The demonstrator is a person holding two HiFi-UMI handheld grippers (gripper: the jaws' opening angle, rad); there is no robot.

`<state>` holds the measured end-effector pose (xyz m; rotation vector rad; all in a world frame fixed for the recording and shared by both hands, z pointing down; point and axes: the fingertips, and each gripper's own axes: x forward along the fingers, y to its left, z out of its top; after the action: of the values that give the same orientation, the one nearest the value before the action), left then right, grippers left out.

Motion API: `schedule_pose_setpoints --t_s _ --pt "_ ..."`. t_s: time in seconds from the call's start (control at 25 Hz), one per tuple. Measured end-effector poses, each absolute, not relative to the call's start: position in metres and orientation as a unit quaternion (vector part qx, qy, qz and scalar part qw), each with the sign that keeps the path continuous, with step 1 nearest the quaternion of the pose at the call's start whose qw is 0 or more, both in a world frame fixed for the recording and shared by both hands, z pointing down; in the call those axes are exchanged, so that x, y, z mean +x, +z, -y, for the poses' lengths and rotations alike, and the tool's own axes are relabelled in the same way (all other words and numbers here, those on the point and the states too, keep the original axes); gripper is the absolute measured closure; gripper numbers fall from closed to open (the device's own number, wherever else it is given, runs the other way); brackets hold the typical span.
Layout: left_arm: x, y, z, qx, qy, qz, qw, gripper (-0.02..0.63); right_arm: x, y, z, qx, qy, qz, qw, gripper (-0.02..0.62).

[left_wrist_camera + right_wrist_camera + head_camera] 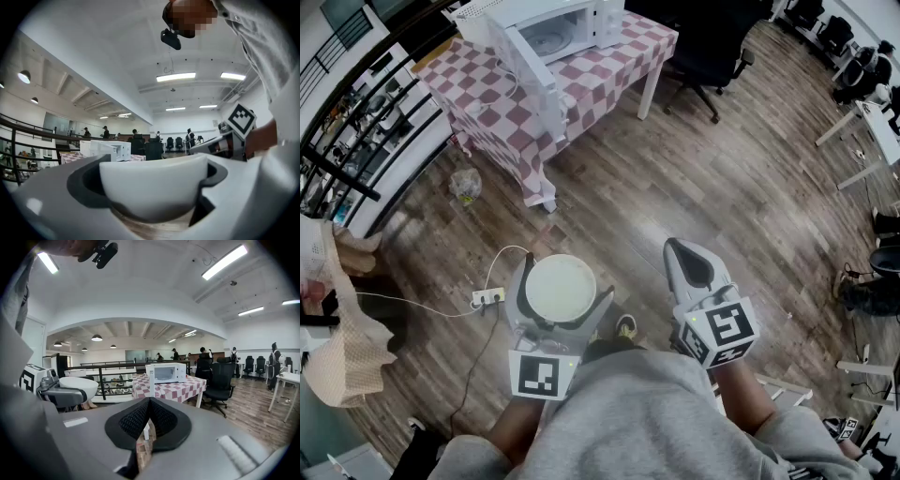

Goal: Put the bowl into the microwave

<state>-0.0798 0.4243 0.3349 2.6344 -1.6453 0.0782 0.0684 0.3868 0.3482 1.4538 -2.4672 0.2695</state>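
Observation:
A white bowl (pixel 560 289) sits upright between the jaws of my left gripper (pixel 560 292), which is shut on it and held level above the wooden floor. The bowl (pixel 154 185) fills the lower left gripper view and shows in the right gripper view at the left (pixel 78 386). My right gripper (pixel 692 265) is shut with nothing in it, its pads meeting at the tip (pixel 149 417). The white microwave (pixel 551 36) stands on a checked table (pixel 609 70) at the top of the head view, its door (pixel 529 70) swung open. It also shows as the microwave (pixel 166 372) straight ahead of the right gripper.
A black office chair (pixel 708 47) stands right of the table. A power strip with white cable (pixel 487 298) lies on the floor left of the bowl. A dark railing (pixel 366 103) runs along the left. A plastic bag (pixel 465 184) lies near the table leg. Desks and chairs stand at the far right.

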Motion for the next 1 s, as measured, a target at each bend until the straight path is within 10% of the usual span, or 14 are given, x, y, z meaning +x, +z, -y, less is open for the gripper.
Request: schedule_pose_setpoints --t_s 1.0 --pt "-0.15 0.313 -0.428 0.842 0.001 0.54 0.0 0.067 0.019 0.34 -0.386 0.505 0.098 0.851 0.106 0.598"
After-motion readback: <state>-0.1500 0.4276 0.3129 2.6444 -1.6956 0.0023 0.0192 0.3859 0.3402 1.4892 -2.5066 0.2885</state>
